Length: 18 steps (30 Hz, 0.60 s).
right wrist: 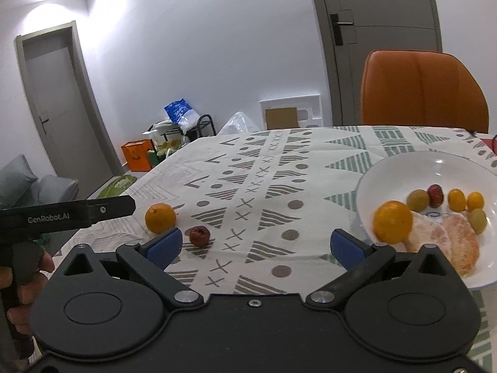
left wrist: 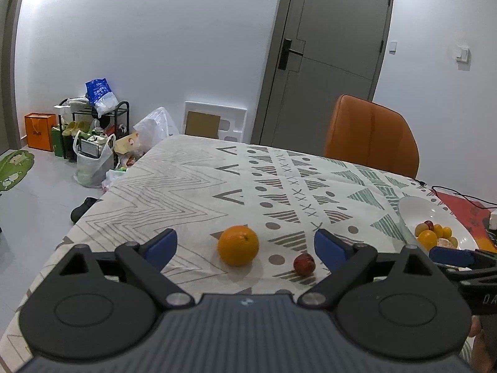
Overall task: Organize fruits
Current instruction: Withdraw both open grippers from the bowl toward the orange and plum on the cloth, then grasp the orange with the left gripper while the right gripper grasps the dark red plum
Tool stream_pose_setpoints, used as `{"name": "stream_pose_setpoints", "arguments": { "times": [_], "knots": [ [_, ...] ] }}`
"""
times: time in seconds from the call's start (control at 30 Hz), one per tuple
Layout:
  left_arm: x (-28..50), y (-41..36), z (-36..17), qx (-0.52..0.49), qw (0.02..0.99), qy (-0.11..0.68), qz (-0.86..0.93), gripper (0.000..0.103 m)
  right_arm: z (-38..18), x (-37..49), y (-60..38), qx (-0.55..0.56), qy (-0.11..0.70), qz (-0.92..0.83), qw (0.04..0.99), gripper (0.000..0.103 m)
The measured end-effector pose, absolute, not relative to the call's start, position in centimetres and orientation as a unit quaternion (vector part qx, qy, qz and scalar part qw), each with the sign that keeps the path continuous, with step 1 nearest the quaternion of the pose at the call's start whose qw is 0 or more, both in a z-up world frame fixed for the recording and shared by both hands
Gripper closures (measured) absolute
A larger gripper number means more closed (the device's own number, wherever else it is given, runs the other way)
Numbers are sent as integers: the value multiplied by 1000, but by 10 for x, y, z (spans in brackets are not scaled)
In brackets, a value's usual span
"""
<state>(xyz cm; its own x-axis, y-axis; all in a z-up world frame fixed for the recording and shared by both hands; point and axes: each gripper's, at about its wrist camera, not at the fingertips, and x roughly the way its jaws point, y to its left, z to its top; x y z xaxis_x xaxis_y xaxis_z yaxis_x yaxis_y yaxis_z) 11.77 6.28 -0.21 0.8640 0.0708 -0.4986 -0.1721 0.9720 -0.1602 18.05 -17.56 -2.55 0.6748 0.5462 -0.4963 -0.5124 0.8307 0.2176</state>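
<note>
An orange [left wrist: 238,245] and a small dark red fruit [left wrist: 304,263] lie loose on the patterned tablecloth [left wrist: 186,192], between and just ahead of the blue pads of my open left gripper [left wrist: 245,244]. The same orange [right wrist: 160,218] and red fruit [right wrist: 199,235] show in the right wrist view, left of my right gripper [right wrist: 256,242], which stands open and empty over the cloth. A white bowl [right wrist: 388,168] at the right holds an orange [right wrist: 393,222], peeled citrus segments [right wrist: 456,242] and several small yellow, green and red fruits. That bowl [left wrist: 413,208] sits at the right edge in the left wrist view.
An orange chair [right wrist: 422,90] stands behind the table's far side. A black cable [left wrist: 459,197] and a red mat [left wrist: 466,214] lie past the bowl. The left tool's black body [right wrist: 65,213] and the hand holding it [right wrist: 28,283] are at left. Bags and a rack [left wrist: 93,124] clutter the floor.
</note>
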Motion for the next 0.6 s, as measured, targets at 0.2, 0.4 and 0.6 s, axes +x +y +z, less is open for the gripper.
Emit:
{"name": "stream_pose_setpoints", "arguments": {
  "times": [0.2,0.4,0.6],
  "knots": [
    [118,73,-6,-103,960,253,64,9,-27,183,-158,18,285,305,908,0],
    [119,82,-10,-109,958,258,64,13,-29,188,-142,7,288,317,904,8],
    [121,91,-13,-119,955,262,70,19,-34,197,-128,4,303,327,895,22]
  ]
}}
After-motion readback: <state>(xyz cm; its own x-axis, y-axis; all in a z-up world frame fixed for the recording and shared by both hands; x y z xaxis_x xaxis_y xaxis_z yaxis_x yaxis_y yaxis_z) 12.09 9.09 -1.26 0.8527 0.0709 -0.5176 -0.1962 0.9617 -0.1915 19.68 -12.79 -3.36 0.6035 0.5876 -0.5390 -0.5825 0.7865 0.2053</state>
